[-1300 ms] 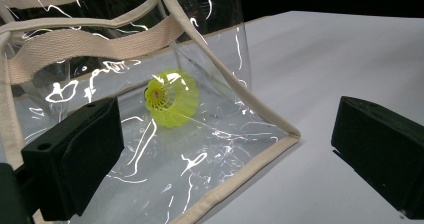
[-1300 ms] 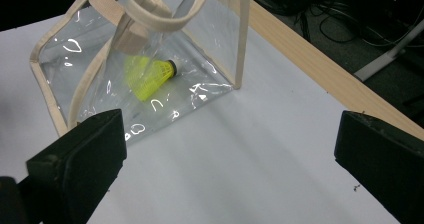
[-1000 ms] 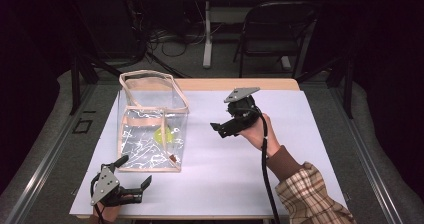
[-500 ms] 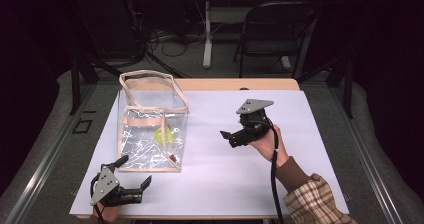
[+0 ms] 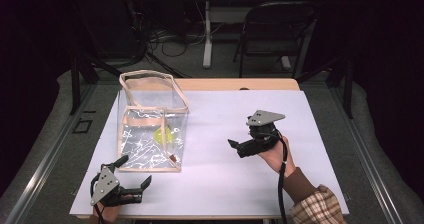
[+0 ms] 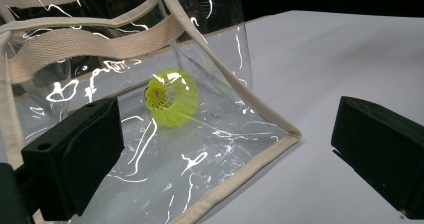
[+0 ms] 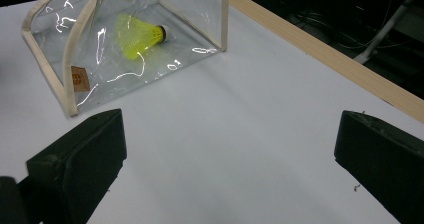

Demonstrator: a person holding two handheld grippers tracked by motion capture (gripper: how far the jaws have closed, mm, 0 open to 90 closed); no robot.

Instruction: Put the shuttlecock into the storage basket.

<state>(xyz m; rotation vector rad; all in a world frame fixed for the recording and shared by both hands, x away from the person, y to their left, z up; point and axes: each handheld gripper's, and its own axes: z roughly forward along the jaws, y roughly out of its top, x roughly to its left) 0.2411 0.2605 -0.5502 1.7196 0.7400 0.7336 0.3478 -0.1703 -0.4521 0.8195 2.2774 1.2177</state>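
Shuttlecock [image 5: 161, 134], neon yellow, lies on its side on the floor of the clear bag [image 5: 150, 129], left of centre in the high view. Left gripper [image 5: 131, 176] sits at the lower left of that frame, just below the bag's near bottom edge, jaws apart and holding nothing; of the two it is nearer. In the left gripper view the bag's near corner seam [image 6: 280, 129] falls between the two black jaws, and the shuttlecock [image 6: 172, 98] shows above and left of centre, behind the clear wall, skirt opening facing the camera. Right gripper [image 5: 239, 146] is right of centre in the high view, well apart from the bag, jaws spread and empty, aimed leftward at it. In the right gripper view the shuttlecock [image 7: 140, 35] lies at upper left, long axis roughly left-right, dark cork tip to the right. Judgement: access is through the bag's open top rim [image 5: 148, 77], not the side walls
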